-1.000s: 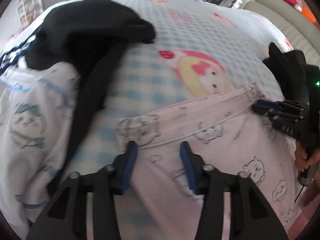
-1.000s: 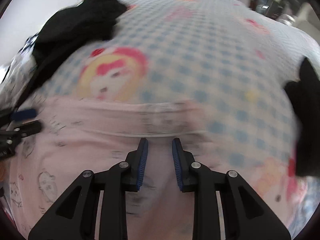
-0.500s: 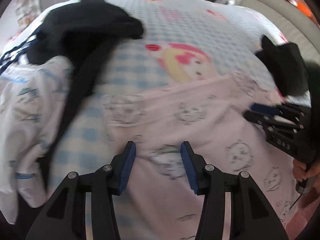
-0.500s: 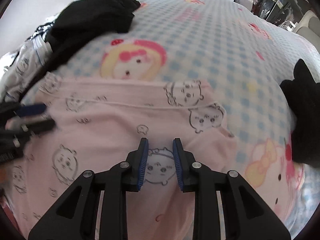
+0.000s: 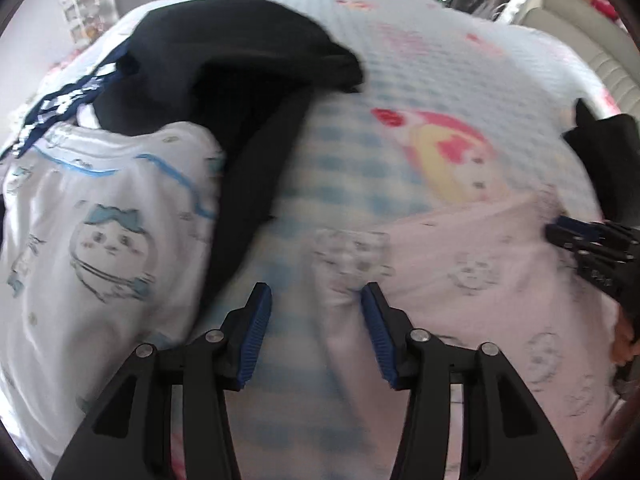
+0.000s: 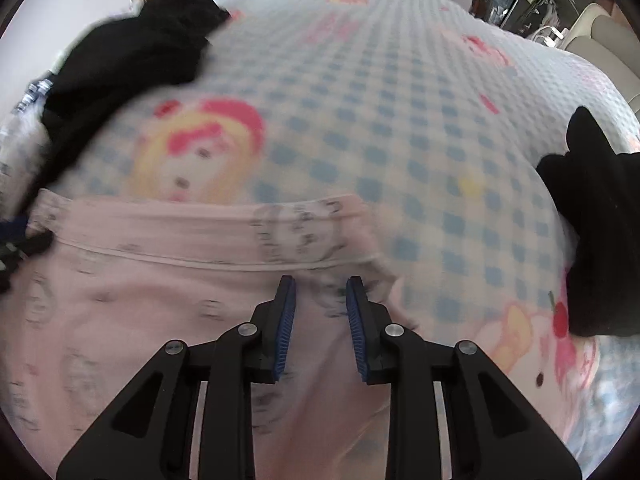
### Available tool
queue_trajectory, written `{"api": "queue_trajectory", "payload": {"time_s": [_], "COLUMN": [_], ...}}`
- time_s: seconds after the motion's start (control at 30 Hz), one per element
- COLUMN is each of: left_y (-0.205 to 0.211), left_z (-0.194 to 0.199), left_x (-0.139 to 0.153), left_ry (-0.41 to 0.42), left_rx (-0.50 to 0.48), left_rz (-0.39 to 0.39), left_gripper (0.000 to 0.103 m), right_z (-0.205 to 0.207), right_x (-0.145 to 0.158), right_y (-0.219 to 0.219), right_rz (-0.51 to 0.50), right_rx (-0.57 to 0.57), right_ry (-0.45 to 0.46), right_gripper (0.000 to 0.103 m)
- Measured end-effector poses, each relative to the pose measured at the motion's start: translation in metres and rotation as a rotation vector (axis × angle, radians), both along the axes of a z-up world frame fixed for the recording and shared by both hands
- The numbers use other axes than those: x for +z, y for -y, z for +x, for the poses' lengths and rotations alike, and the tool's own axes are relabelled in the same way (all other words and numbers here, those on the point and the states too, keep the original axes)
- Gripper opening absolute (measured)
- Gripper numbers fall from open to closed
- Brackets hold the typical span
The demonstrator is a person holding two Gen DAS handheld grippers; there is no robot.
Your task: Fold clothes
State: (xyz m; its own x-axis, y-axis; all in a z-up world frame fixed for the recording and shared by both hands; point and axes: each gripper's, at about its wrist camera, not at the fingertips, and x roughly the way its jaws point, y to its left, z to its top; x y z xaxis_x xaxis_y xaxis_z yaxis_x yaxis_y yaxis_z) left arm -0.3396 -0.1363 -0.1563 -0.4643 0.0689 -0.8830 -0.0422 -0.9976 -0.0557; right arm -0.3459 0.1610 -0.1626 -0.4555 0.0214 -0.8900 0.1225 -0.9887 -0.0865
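Observation:
A pink garment printed with small cartoon faces lies spread on the bed; it also shows in the right wrist view. My left gripper is open and empty, over the garment's left edge where it meets the sheet. My right gripper is open with a narrow gap, over the garment's folded right end, nothing pinched between the pads. The right gripper's tips show at the right edge of the left wrist view. Both views are blurred.
A blue-checked cartoon bedsheet covers the bed. A black garment and a white cartoon-print garment lie at the left. Another black garment lies at the right. A sofa stands beyond the bed.
Both grippers have shifted over the pink garment: the left one moved left to its edge, the right one moved forward toward its folded end. Both stay open.

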Motion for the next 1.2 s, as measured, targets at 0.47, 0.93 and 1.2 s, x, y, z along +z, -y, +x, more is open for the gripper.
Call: {"api": "queue_trajectory", "payload": {"time_s": [0.47, 0.93, 1.2], "left_y": [-0.045, -0.058, -0.057], "left_z": [0.081, 0.119, 0.129], "left_x": [0.014, 0.008, -0.012], "left_ry": [-0.003, -0.007, 0.053], "left_rx": [-0.136, -0.152, -0.137], "left_rz": [0.101, 0.098, -0.091], "left_gripper": [0.051, 0.051, 0.057], "right_z": [0.089, 0.131, 0.148], "right_x": [0.035, 0.03, 0.009], "right_y": [0.026, 0.011, 0.007], "right_rz": [-0.157, -0.168, -0.04], "right_rx": [0.096, 0.002, -0.007], "right_ry": [-0.023, -0.007, 0.008], "right_gripper": [0.028, 0.027, 0.022]}}
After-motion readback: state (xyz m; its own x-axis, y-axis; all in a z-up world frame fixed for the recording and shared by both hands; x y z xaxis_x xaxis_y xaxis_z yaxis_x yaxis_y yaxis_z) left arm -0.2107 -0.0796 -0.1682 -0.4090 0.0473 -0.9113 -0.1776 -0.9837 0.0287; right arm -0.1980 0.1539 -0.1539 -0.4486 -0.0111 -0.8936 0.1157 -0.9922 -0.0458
